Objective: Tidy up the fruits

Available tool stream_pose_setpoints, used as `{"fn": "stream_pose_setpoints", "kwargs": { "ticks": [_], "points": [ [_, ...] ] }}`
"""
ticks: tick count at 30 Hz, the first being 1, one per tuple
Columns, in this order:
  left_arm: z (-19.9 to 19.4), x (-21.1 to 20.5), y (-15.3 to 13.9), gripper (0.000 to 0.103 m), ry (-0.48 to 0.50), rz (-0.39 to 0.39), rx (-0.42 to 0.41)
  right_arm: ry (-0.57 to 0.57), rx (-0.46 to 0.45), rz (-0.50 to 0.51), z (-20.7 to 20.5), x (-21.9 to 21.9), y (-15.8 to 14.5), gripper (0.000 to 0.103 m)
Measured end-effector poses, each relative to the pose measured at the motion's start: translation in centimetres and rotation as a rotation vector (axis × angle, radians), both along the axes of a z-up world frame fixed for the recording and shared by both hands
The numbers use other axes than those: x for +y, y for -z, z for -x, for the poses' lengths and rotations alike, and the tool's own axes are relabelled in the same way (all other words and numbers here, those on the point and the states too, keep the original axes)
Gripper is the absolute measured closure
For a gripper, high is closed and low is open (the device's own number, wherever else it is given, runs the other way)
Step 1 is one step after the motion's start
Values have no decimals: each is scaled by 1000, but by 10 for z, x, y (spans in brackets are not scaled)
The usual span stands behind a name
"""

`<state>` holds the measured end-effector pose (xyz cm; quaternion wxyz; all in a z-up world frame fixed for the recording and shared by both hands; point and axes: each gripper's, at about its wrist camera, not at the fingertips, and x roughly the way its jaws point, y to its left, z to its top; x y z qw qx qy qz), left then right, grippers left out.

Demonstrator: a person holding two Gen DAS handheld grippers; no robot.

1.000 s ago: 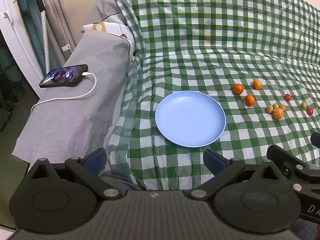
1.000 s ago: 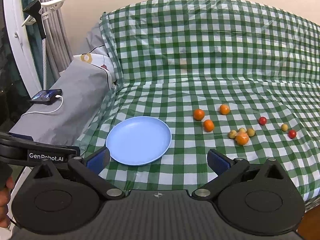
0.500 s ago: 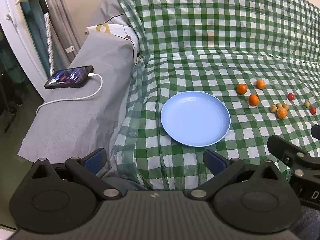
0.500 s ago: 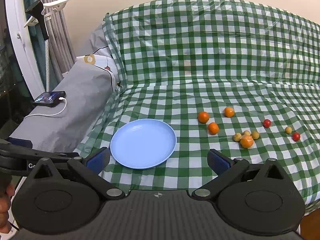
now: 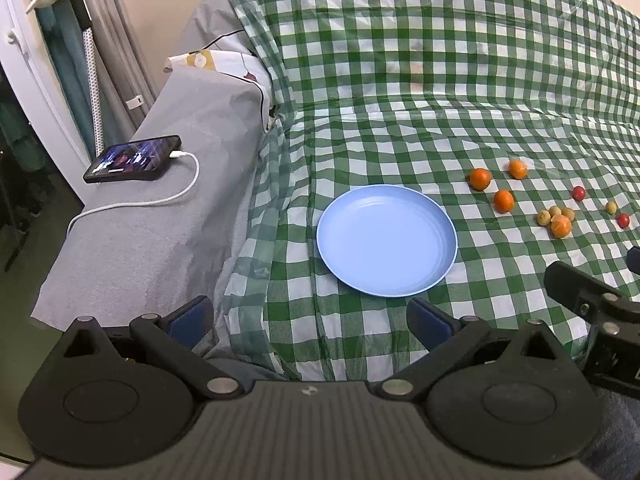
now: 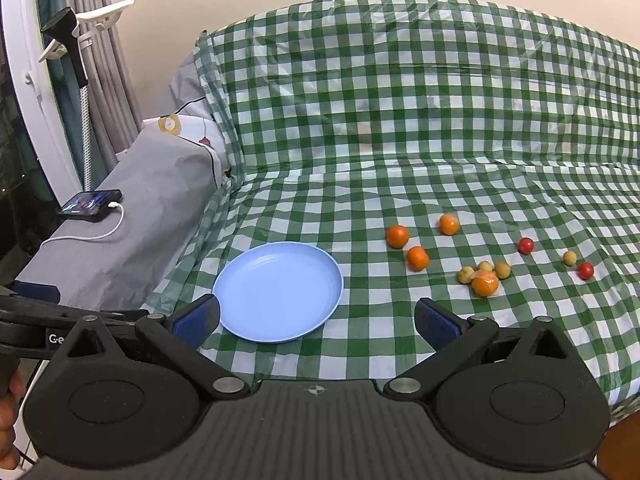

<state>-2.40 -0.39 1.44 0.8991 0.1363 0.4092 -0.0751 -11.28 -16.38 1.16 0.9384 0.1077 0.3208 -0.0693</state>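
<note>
An empty light blue plate (image 5: 387, 240) (image 6: 278, 291) lies on the green checked cloth. To its right lie small fruits: three oranges (image 6: 397, 236) (image 6: 449, 224) (image 6: 417, 258), a cluster of an orange fruit (image 6: 485, 283) (image 5: 560, 226) with small yellow ones (image 6: 465, 275), two red ones (image 6: 525, 245) (image 6: 586, 270) and a lone yellow one (image 6: 569, 257). My left gripper (image 5: 310, 322) is open and empty, near the plate's front edge. My right gripper (image 6: 318, 320) is open and empty, short of the plate and fruits.
A phone (image 5: 134, 159) on a white charging cable (image 5: 160, 200) lies on the grey-covered armrest (image 5: 160, 220) at the left. The cloth (image 6: 400, 120) rises up a backrest behind. The right gripper's body (image 5: 592, 304) shows at the left view's right edge.
Both grippers have pulled back and risen slightly, so plate and fruits sit a little farther away. Jaws have stayed open. No fruit has moved.
</note>
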Motion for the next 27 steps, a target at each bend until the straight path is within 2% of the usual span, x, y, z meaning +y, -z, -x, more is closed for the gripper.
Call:
{"fn": "stream_pose_setpoints", "kwargs": {
  "ticks": [17,27],
  "points": [
    [-4,-13,5,0,24,-16,16,32,12,-41,-3,-9,8,0],
    [-17,-38,16,0,63,-34,51,101,23,-74,-5,-35,24,0]
  ]
}}
